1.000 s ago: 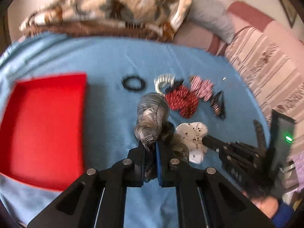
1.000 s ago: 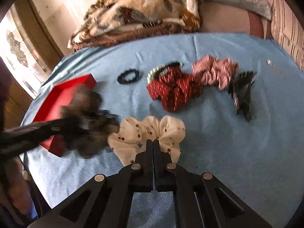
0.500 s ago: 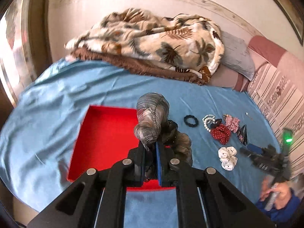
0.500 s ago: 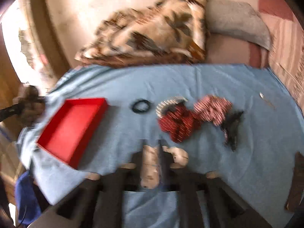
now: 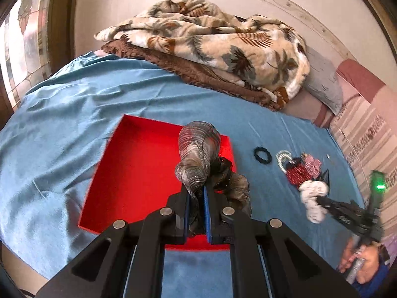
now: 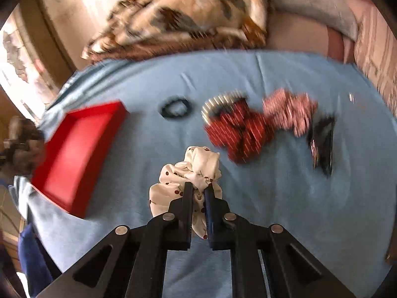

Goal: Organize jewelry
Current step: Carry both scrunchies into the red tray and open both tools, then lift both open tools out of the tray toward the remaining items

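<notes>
Blue bedsheet [image 5: 74, 114] carries the shallow red cardboard tray [image 5: 139, 164]. Above that tray my left tongs [image 5: 196, 193] pinch a grey striped fabric scrunchie [image 5: 198, 154]; right of the tray my right tongs [image 6: 198, 189] are closing, pinching a white dotted scrunchie [image 6: 196, 166].

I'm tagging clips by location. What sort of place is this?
Most likely a bedroom: a blue bedsheet spread over a bed, a folded leaf-print blanket and a grey pillow against the wall.
</notes>
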The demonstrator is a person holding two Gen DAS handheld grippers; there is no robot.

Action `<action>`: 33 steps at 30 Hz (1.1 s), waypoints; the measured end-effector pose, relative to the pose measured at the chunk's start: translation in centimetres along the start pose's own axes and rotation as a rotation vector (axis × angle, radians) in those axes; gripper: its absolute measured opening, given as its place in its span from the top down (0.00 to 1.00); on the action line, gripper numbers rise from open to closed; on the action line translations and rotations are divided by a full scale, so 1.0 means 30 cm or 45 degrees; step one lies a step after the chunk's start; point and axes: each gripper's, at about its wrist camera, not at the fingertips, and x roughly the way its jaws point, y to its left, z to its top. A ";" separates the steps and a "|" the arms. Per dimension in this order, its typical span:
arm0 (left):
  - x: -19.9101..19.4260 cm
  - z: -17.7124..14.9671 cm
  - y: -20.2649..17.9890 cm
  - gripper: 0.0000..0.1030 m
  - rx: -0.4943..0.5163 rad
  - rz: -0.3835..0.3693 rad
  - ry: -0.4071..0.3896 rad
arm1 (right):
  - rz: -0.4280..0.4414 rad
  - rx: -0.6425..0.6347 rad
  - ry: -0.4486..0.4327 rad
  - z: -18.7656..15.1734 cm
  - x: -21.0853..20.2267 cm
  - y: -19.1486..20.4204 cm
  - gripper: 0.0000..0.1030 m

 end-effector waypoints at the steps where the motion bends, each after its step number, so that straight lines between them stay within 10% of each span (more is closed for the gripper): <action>1: 0.013 0.011 0.016 0.91 -0.012 0.011 -0.001 | 0.021 -0.017 -0.019 0.017 -0.021 0.032 0.90; 15: 0.313 0.159 0.209 0.91 -0.082 0.175 0.094 | 0.141 -0.308 0.056 0.233 0.192 0.547 0.90; 25: 0.425 0.212 0.299 0.73 -0.139 0.206 0.118 | 0.065 -0.317 0.192 0.292 0.509 0.621 0.87; 33: 0.352 0.213 0.305 0.54 -0.191 0.211 0.068 | 0.057 -0.324 0.144 0.299 0.494 0.623 0.52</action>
